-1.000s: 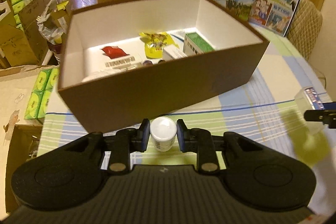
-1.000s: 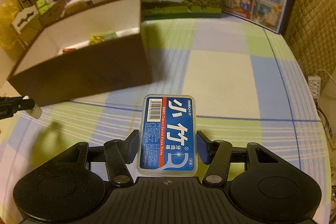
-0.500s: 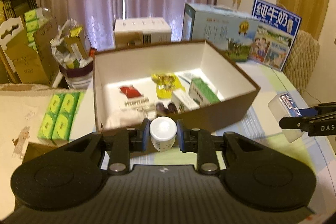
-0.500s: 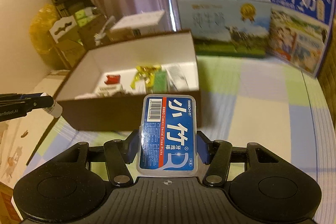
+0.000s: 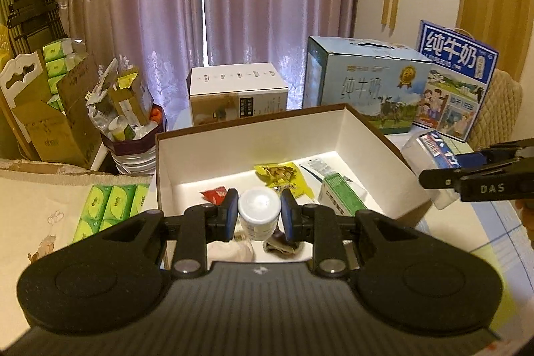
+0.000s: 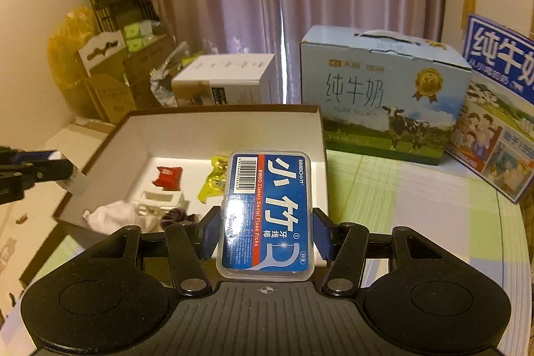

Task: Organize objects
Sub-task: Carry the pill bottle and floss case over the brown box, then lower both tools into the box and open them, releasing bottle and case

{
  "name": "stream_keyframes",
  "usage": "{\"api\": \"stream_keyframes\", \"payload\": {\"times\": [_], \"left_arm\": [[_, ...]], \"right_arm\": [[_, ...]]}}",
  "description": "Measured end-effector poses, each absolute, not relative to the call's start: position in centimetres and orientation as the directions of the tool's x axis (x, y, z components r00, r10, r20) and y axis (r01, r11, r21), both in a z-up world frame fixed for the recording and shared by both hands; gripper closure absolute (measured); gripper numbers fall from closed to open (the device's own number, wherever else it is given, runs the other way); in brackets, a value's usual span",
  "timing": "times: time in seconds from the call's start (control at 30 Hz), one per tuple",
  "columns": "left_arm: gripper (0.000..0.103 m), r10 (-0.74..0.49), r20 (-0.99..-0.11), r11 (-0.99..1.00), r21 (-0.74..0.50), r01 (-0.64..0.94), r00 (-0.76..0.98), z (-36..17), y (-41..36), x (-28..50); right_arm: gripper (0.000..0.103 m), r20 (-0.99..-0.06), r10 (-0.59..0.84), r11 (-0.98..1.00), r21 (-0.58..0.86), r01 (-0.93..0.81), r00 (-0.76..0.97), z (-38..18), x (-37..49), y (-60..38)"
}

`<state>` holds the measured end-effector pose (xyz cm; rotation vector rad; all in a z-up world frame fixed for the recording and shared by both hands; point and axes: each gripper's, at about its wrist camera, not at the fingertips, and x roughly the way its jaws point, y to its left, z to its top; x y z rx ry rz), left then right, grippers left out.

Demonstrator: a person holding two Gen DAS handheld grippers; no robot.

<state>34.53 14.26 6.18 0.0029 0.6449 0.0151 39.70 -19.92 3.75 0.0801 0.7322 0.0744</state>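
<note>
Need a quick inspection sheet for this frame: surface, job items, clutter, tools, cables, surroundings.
Surface: checked tablecloth, brown box on it.
Job's things: white bottle and floss pick case both held over the box; snack packets, green carton, cloth already inside.
Clutter: two milk cartons, white box behind.
Tools: left tool shut on bottle; right tool shut on case.
Cables: nothing seen.
Surroundings: curtains, cardboard boxes and tissue packs at left.

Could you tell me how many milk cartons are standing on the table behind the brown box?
2: the light-blue milk carton stands right behind the brown box, and the dark-blue milk carton leans beside it, farther right. Others may be hidden.
</note>
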Motion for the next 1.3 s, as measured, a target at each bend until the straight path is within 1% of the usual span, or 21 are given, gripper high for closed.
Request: {"api": "stream_keyframes", "payload": {"times": [0.37, 0.57, 0.87, 1.3], "left_arm": [[0.08, 0.044, -0.635, 0.999, 0.021, -0.039, 0.772, 4.6, 15.4, 37.6], [0.08, 0.05, -0.646, 0.999, 0.022, -0.047, 0.762, 3.9, 16.0, 38.1], [0.08, 0.047, -0.662, 0.999, 0.015, -0.049, 0.748, 3.2, 16.3, 38.6], [0.08, 0.035, -0.681, 0.999, -0.001, -0.049, 0.731, 2.8, 16.4, 39.1]], "right_arm": [[0.05, -0.761, 0.038, 0.999, 0.023, -0.031, 0.648, -0.4, 45.0, -19.4], [0.05, -0.789, 0.007, 0.999, -0.015, -0.03, 0.615, -1.7, 46.2, -19.4], [0.05, -0.793, -0.01, 0.997, -0.055, -0.055, 0.609, -2.2, 47.1, -19.0], [0.049, -0.774, 0.003, 0.999, -0.029, -0.039, 0.633, -1.4, 46.7, -19.8]]}}
